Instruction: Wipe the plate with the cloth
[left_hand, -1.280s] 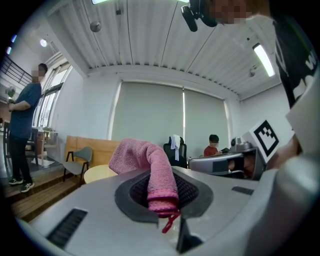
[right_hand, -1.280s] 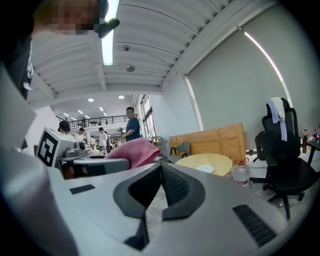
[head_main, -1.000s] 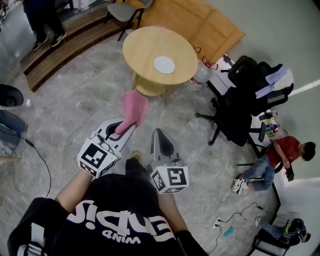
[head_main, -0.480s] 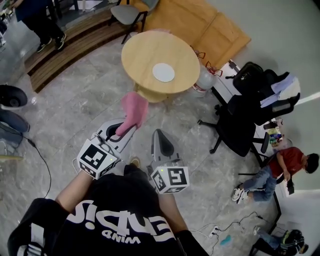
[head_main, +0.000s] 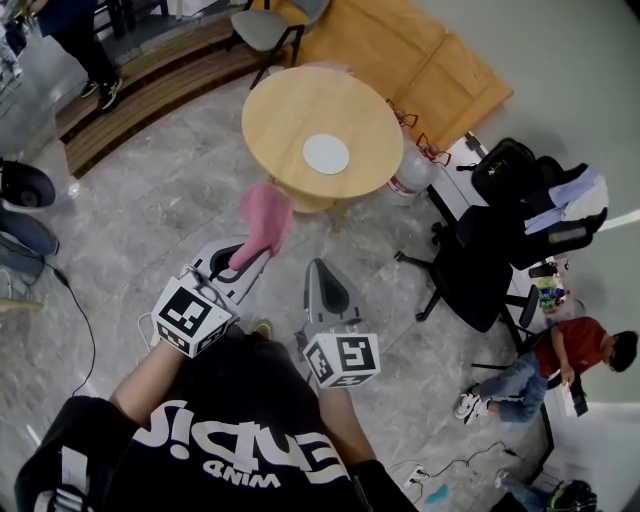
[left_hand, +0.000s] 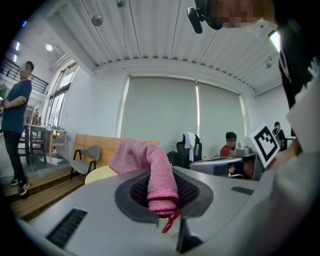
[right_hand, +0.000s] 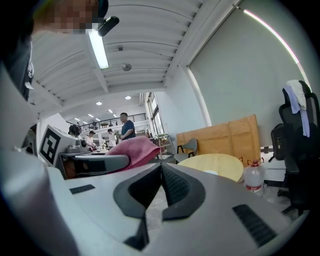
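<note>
A white plate (head_main: 326, 153) lies on the round wooden table (head_main: 290, 100) ahead of me; its edge also shows in the right gripper view as the plate (right_hand: 212, 173). My left gripper (head_main: 245, 262) is shut on a pink cloth (head_main: 264, 217), which sticks up and forward from its jaws; the cloth (left_hand: 152, 165) fills the middle of the left gripper view. Beside it my right gripper (head_main: 317, 268) is shut with nothing in it, its pads (right_hand: 167, 185) pressed together. Both grippers hang over the floor, well short of the table.
A black office chair (head_main: 500, 230) stands to the right, with a water bottle (head_main: 410, 172) at the table's foot. A grey chair (head_main: 268, 25) and wooden boards (head_main: 400, 50) lie beyond the table. A person (head_main: 540, 360) sits on the floor at the right. Cables (head_main: 80, 330) trail at the left.
I have moved forward: the table and plate sit slightly nearer and lower in the head view, and the office chair and seated person have slid down and to the right. Both grippers keep their state.
</note>
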